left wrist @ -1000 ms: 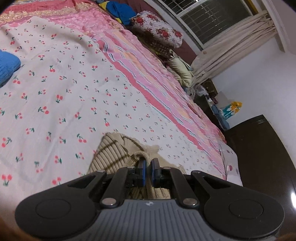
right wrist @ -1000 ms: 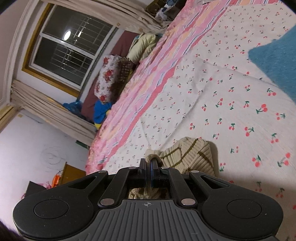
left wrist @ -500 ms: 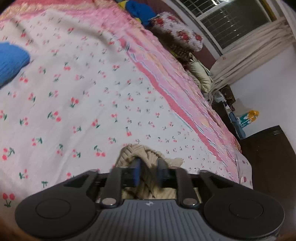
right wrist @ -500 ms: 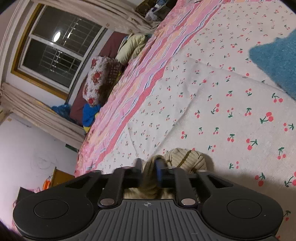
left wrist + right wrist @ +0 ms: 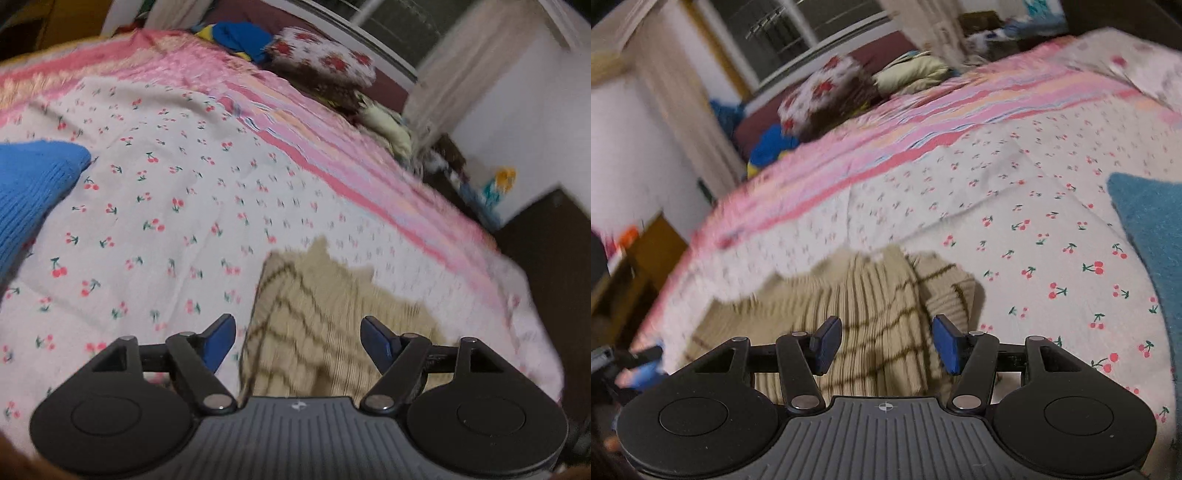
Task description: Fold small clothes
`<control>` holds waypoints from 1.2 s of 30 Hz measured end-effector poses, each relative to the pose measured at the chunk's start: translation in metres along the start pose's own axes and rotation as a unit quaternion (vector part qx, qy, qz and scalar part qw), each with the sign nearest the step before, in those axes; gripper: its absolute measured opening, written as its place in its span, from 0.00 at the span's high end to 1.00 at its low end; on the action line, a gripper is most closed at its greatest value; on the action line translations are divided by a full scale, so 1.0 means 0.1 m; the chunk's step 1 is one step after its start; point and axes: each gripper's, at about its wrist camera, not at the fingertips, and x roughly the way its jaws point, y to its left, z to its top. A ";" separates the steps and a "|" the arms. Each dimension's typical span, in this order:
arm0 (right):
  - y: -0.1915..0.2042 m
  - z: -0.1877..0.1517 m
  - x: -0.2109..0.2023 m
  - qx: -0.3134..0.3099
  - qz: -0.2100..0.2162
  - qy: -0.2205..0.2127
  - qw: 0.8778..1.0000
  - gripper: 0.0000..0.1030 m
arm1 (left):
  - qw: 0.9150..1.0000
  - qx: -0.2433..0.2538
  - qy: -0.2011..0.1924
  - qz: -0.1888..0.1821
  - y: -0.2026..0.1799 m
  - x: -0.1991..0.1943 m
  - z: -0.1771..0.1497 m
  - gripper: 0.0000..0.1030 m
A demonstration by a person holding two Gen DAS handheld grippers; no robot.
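A small beige knit garment (image 5: 325,317) with thin brown stripes lies on the cherry-print sheet (image 5: 159,206) near the bed's front edge. My left gripper (image 5: 298,338) hovers just above it, its jaws opening, pads clear of the knit. In the right wrist view the same garment (image 5: 871,299) lies folded under my right gripper (image 5: 886,341), whose jaws are also opening with no pad pressing on the cloth. Both views are blurred by motion.
A blue knit garment (image 5: 33,192) lies on the sheet to the left, seen as teal cloth (image 5: 1148,236) at the right. A pink striped blanket (image 5: 332,147), floral pillow (image 5: 325,62) and window lie beyond. A dark cabinet (image 5: 550,251) stands off the bed edge.
Both grippers were shut on the beige garment's edge, then let go and spread their jaws wide. The garment now lies flatter on the sheet, and both cameras rolled and shifted.
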 end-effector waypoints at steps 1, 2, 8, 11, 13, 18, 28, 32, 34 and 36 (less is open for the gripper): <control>0.05 -0.02 0.04 -0.015 -0.011 0.008 1.000 0.57 | 1.000 0.017 0.002 0.004 -0.05 0.00 -0.05 0.23; 0.08 -0.04 0.09 -0.027 -0.029 0.018 0.999 0.63 | 0.999 0.037 0.005 0.014 -0.10 0.01 -0.11 0.23; -0.16 0.01 0.17 -0.009 -0.075 0.032 0.997 0.83 | 0.994 0.053 0.026 0.092 0.07 0.23 -0.18 0.34; -0.21 0.03 0.14 -0.008 -0.100 0.033 0.994 0.83 | 0.994 0.043 0.023 0.093 0.11 0.19 -0.15 0.34; -0.20 0.05 0.10 -0.008 -0.105 0.032 0.994 0.79 | 0.994 0.053 0.025 0.097 0.08 0.17 -0.15 0.34; 0.11 0.17 -0.04 -0.051 -0.149 -0.028 0.987 0.76 | 0.995 0.037 0.025 0.086 0.09 0.07 -0.12 0.34; 0.85 0.14 0.57 -0.097 -0.029 0.061 0.993 0.67 | 0.997 0.051 0.023 0.055 -0.03 0.00 -0.08 0.34; 0.84 0.04 0.89 -0.100 -0.061 0.086 0.989 0.87 | 0.996 0.060 0.038 0.054 -0.04 0.08 -0.14 0.34; 0.79 0.09 0.85 -0.083 -0.050 0.076 0.992 0.94 | 0.996 0.062 0.039 0.053 -0.03 0.08 -0.16 0.34; 0.83 0.17 0.76 -0.081 -0.041 0.046 0.995 0.95 | 0.997 0.058 0.031 0.049 -0.02 0.07 -0.15 0.34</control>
